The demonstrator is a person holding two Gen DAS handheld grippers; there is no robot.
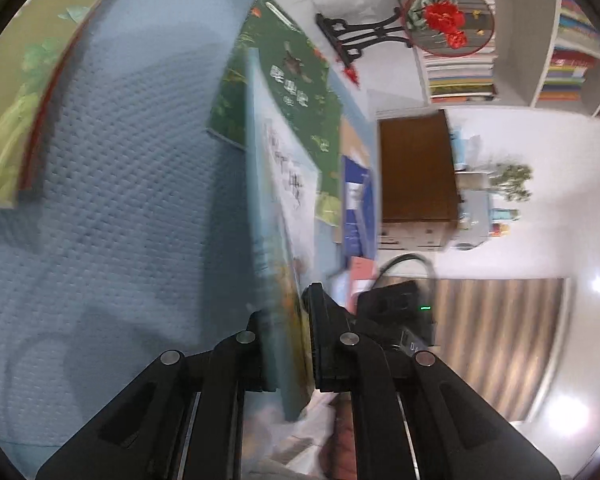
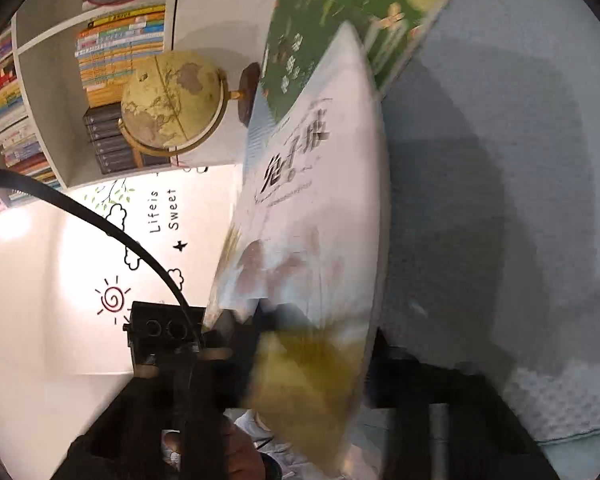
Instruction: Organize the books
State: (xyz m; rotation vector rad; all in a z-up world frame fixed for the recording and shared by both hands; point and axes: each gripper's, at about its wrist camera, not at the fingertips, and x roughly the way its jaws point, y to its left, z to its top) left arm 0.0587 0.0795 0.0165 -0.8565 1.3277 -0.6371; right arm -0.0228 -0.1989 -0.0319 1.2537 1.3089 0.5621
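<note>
Gripping the pale picture book (image 1: pixel 278 216) edge-on, left gripper (image 1: pixel 290 344) and right gripper (image 2: pixel 311 360) both clamp it above the blue-covered surface (image 1: pixel 120 160); advise keeping it level, clearing the green book (image 1: pixel 296 80).

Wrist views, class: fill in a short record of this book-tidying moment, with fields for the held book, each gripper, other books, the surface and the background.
held book: thin pale picture book, raised on edge
left gripper: shut on its lower edge
right gripper: blurred, shut on the same book
other books: green hardcover book flat on the cloth
surface: blue textured cloth
background: white bookshelf, tan globe
</note>
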